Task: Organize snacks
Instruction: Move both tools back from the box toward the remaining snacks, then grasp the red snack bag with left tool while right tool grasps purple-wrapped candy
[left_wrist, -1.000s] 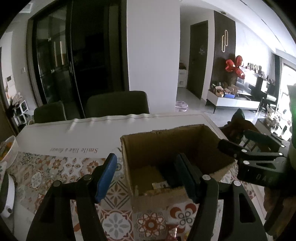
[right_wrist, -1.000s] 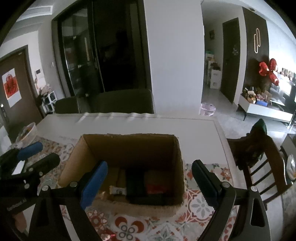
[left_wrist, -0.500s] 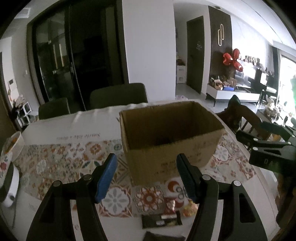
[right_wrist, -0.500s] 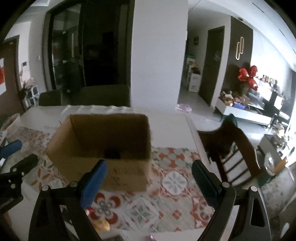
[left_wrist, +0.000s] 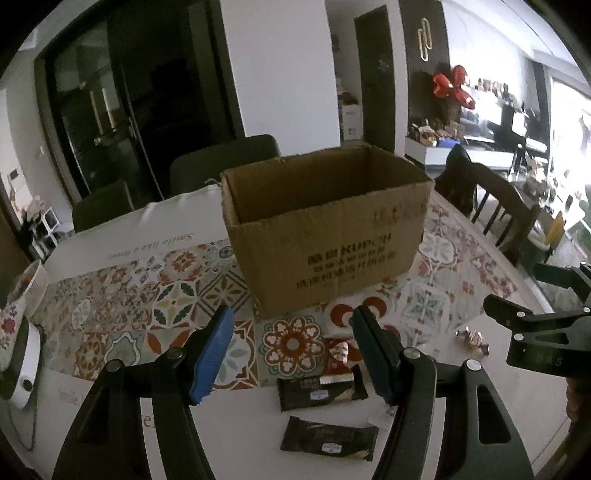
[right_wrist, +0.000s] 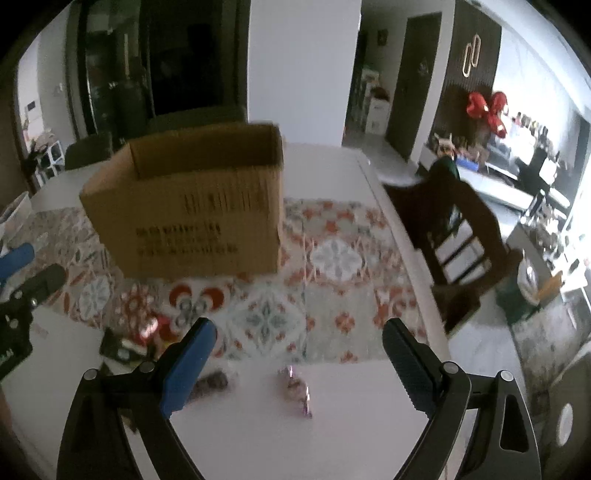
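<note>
Dim room; glare from window (left_wrist: 569, 122) at right. Fisheye bending, black corners. Right wrist view motion-blurred; box (right_wrist: 192, 206) lettering smeared.

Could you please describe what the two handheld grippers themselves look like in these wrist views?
Both look alike. The left gripper has two black plastic fingers with triangular cut-outs and round silver rivets, each tipped with a ribbed blue pad. The right gripper has the same black frame, rivets and ribbed blue pads. Seen side-on from the left wrist camera, its black body bears faint lettering, too blurred to read. No cables or sleeves show.
</note>
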